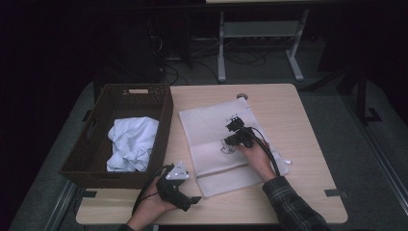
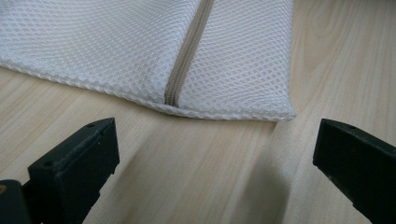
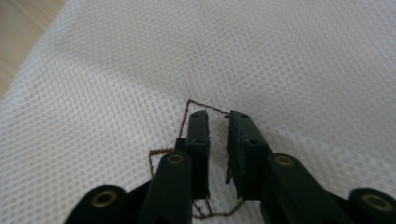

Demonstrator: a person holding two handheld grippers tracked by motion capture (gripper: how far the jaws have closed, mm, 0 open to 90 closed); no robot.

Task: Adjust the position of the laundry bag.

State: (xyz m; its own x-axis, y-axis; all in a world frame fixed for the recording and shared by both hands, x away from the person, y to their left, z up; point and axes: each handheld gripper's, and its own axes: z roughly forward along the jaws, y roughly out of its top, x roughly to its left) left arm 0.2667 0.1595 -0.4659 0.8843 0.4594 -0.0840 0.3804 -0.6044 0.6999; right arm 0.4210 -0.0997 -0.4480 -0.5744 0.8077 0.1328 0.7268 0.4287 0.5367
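Mesh laundry bag [image 1: 226, 144], limp and light, is lying flat while right tongs [image 3: 218, 122] are pressing nearly closed, gripping nothing, and left tongs [image 2: 210, 154] are gaping empty near its zipper [image 2: 184, 56] corner, a good hold.

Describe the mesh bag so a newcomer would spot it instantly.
On the wooden table, right of the dark wicker basket, lies a flat white mesh laundry bag. A beige zipper runs near its front edge, and the right gripper rests on it, unlike the crumpled pale cloth in the basket.
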